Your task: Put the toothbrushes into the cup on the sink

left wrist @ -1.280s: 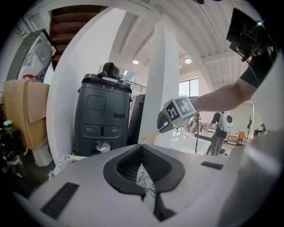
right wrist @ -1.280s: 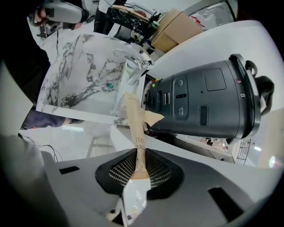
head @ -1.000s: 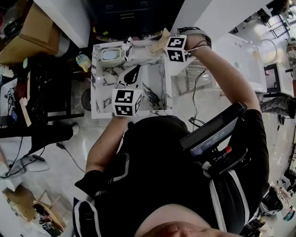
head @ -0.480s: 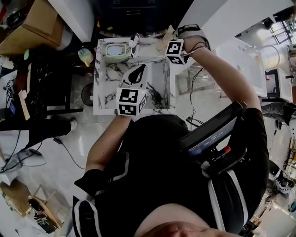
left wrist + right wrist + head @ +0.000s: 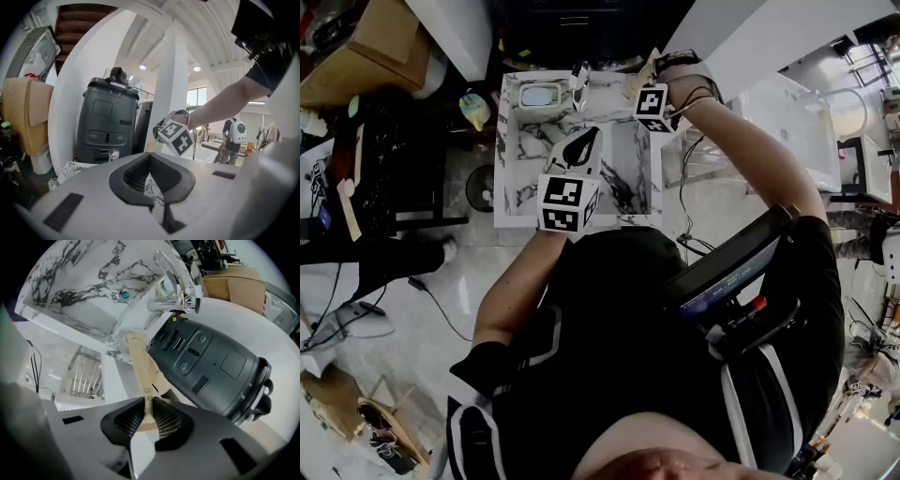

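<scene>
The right claw (image 5: 149, 404) is closed on the lower end of a toothbrush in a flat brown paper wrapper (image 5: 140, 366), and both of its ribbed pads press on the paper. The wrapper goes out from the claw, slanted, towards a clear glass cup (image 5: 118, 331), which stands on the corner of the rim of a white marble sink with dark veins (image 5: 70, 277). The far end of the wrapper is at the cup; whether it is already inside the cup I cannot tell, and what else the cup holds cannot be seen through the glass. In the basin of the sink lies a small teal drain stopper (image 5: 123, 295), and a curved chrome tap (image 5: 176, 298) stands at its back edge. A white dish with rounded corners (image 5: 538, 96) sits on the rim next to the tap; its content is too small to tell. On the wrapper, just above the pads, the printed letters "TOO" and below them "BRU" can be read; the rest of the print cannot be read. The left claw (image 5: 151, 161) is closed with nothing in it and is held over the sink. Behind the sink stands a big dark grey plastic machine (image 5: 211, 362) with buttons.
</scene>
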{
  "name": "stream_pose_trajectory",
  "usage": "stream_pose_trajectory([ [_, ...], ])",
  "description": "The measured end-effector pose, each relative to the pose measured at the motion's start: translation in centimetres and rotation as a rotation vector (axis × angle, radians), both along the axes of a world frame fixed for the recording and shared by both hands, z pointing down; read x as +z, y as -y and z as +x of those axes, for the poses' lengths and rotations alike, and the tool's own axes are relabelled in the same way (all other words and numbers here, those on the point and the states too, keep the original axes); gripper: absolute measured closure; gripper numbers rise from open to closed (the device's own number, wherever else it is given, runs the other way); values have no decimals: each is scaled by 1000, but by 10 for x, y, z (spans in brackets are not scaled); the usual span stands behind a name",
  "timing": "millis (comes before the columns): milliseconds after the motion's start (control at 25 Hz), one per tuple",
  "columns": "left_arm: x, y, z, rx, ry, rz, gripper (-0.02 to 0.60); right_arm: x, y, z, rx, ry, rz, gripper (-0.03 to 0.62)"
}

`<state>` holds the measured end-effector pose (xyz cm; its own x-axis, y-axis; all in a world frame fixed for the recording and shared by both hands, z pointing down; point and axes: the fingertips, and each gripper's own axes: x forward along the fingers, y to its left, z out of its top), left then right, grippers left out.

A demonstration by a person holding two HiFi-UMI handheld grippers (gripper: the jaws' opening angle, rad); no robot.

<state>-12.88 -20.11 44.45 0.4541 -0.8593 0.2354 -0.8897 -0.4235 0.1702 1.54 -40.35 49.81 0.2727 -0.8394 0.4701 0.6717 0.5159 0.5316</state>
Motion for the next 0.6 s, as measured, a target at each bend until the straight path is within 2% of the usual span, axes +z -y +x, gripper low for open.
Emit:
stream_pose_trajectory([
  [280,-6,-4,-12,1,1,11,575,29,-4,2,87,75,-66,519],
  [600,-10,-9,-18,10,12,14,575,56,-10,-7,171,234,-112,490],
])
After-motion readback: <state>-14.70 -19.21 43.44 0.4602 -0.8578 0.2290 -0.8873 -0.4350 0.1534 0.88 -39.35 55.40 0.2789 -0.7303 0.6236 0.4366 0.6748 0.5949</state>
